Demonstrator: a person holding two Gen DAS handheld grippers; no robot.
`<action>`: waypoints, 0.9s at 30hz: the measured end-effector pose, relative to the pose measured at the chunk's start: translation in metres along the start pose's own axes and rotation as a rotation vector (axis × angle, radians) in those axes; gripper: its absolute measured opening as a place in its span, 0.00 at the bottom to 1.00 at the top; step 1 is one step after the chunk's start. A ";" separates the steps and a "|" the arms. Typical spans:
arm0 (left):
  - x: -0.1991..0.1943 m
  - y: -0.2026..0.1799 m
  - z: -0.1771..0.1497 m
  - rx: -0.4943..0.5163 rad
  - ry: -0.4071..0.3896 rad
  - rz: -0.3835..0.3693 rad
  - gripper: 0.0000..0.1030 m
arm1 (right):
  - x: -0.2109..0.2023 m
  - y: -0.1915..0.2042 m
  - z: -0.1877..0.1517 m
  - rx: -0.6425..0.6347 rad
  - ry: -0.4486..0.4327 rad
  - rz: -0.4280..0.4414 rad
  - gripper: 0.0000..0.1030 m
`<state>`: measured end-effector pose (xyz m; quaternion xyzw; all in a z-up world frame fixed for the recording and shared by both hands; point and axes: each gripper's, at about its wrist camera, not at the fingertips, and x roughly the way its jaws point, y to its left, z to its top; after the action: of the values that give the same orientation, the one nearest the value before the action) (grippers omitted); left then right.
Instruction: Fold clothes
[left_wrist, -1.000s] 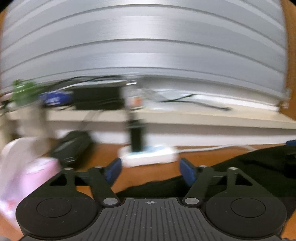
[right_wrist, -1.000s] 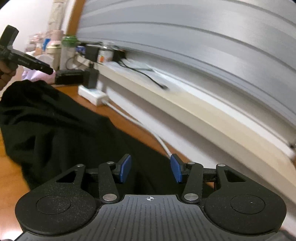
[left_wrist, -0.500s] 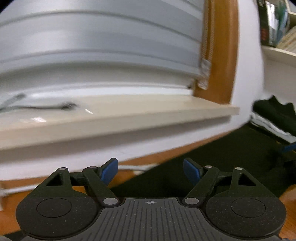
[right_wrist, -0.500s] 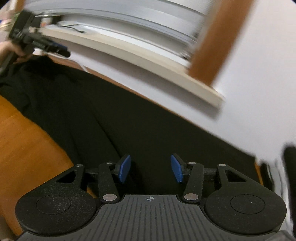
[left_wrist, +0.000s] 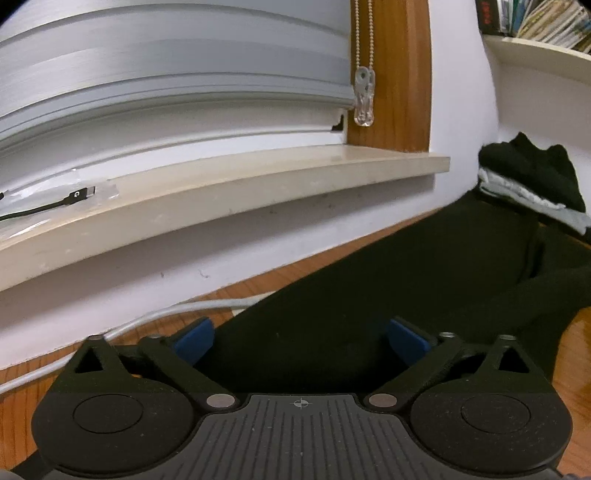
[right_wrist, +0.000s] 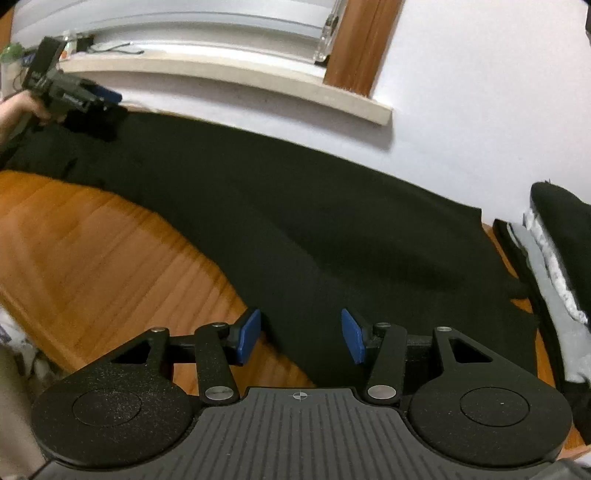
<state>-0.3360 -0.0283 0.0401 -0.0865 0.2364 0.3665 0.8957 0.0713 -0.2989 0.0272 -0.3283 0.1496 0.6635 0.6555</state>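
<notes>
Left wrist view: the left gripper (left_wrist: 301, 341) has just been opening; its jaws stand wide apart over the black soft knit garment (left_wrist: 406, 280), pressing nothing. The garment lies spread flat along the back edge of the orange-brown wood-grain desk (left_wrist: 236, 301), against the white wall.

Right wrist view: the right gripper (right_wrist: 301, 334) hangs over the garment's near hem, jaws partly apart, cloth below them but not clamped.

Step in hand, as judged: laying out is complete; the fold is not yet begun. The next move calls for both grippers to pinch matching edge points.

The fabric is matte and limp with few creases. A stack of folded black and grey clothes (right_wrist: 550, 258) sits at the garment's right end.
</notes>
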 end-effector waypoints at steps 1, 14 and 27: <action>0.000 0.000 0.000 -0.001 0.001 0.001 1.00 | 0.001 0.002 0.002 -0.002 0.005 -0.002 0.48; -0.029 -0.043 0.015 0.194 -0.099 0.080 0.72 | 0.003 -0.013 0.001 -0.031 -0.089 -0.077 0.02; 0.036 -0.111 0.041 0.376 0.172 -0.211 0.71 | 0.051 -0.085 0.085 -0.014 -0.208 -0.207 0.01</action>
<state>-0.2217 -0.0721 0.0562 0.0265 0.3658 0.2117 0.9059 0.1375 -0.1982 0.0775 -0.2760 0.0418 0.6237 0.7301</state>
